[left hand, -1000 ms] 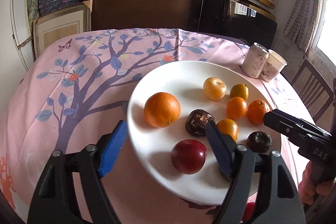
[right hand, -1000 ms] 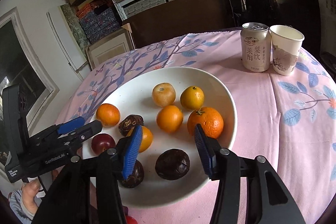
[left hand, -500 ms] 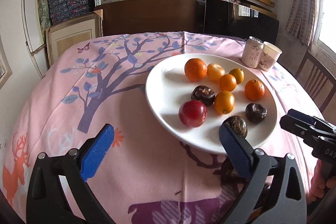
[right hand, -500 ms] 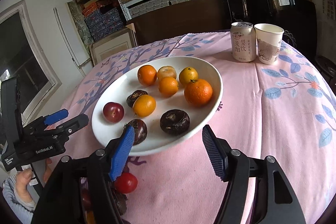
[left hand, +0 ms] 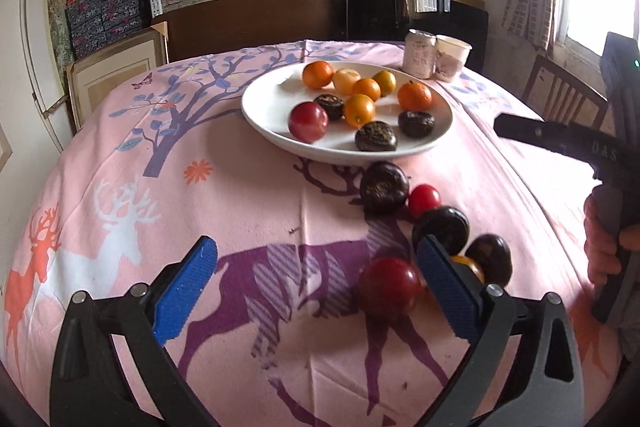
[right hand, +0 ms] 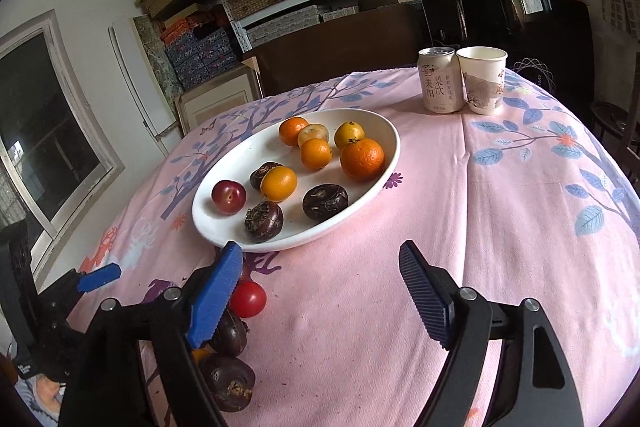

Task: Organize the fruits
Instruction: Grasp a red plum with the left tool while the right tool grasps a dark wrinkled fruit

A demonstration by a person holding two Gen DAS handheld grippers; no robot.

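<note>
Your left tool [left hand: 316,287] was wide open, nothing gripped; right tool [right hand: 320,287] was opening, empty. Plate [right hand: 384,131] w/ fruit sat mid worktop [right hand: 500,227]; loose plums [left hand: 384,187] & a tomato [right hand: 247,299] lay near, beside the tools.

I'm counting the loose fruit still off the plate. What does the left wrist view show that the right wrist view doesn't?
Only the left wrist view shows the big red plum on the cloth and a wooden chair. Only the right wrist view shows a dark window. Both show the white plate with ten fruits on it, the small red tomato and dark fruits on the cloth, the can and the paper cup.
</note>
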